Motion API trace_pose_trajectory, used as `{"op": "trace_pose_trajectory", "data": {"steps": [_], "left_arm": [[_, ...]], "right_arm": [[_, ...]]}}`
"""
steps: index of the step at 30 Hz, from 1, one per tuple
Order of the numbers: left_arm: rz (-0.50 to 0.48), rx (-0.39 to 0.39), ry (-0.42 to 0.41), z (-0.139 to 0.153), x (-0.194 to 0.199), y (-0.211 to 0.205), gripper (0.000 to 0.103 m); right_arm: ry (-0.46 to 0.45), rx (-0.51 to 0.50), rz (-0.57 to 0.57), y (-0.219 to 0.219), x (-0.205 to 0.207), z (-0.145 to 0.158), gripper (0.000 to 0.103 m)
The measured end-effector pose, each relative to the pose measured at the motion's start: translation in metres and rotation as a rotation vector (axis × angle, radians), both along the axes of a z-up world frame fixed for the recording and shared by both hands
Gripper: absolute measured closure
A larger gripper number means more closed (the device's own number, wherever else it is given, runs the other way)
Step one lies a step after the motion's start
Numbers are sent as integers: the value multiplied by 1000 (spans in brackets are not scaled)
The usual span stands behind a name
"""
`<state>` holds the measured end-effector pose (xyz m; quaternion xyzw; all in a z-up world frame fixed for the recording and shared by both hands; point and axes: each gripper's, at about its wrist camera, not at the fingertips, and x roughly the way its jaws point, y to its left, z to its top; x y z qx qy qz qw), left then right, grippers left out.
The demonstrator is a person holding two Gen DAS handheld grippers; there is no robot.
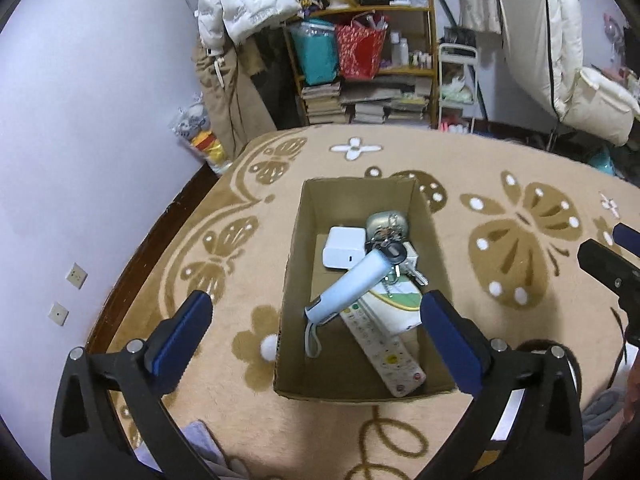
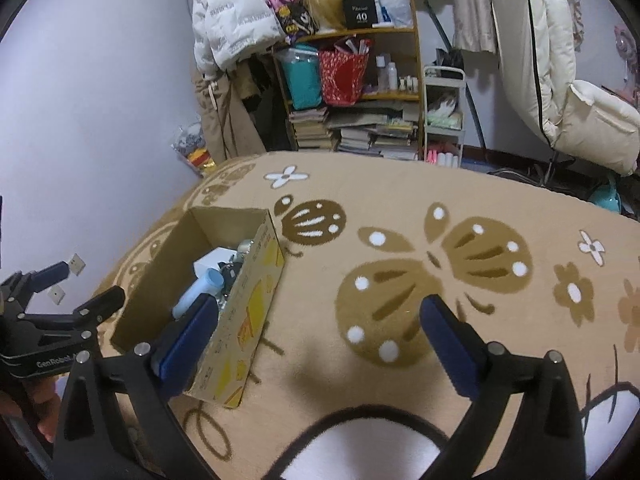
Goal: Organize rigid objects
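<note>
A cardboard box [image 1: 298, 264] sits on the tan butterfly blanket. Inside lie a light blue tube with a wrist strap [image 1: 352, 284], a white charger [image 1: 344, 248], a white remote [image 1: 384, 344], a keyring with keys [image 1: 394, 250], a grey pouch [image 1: 386, 222] and a white-green packet [image 1: 398, 306]. My left gripper [image 1: 316, 314] hovers open above the box's near end, holding nothing. In the right wrist view the box [image 2: 252, 300] is at the left, the blue tube [image 2: 200, 290] poking up. My right gripper [image 2: 318, 320] is open over bare blanket beside the box.
The blanket [image 2: 400, 208] covers a bed that ends at a lilac wall [image 1: 80, 120] on the left. Beyond the far edge stand a cluttered shelf [image 1: 368, 64], hanging jackets [image 1: 240, 0] and a white cart [image 1: 456, 80]. A hand [image 2: 36, 408] holds the left gripper.
</note>
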<state>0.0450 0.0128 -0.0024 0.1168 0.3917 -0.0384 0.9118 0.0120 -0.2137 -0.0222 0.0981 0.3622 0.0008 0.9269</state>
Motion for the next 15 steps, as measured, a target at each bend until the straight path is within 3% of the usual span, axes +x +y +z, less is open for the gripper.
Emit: {"op": "trace_pose_trajectory", "data": {"steps": [15], "left_arm": [[2,-88,-197,34,-58,10,0]], "right_arm": [[-157,-89,-35,0,-64,19,0]]}}
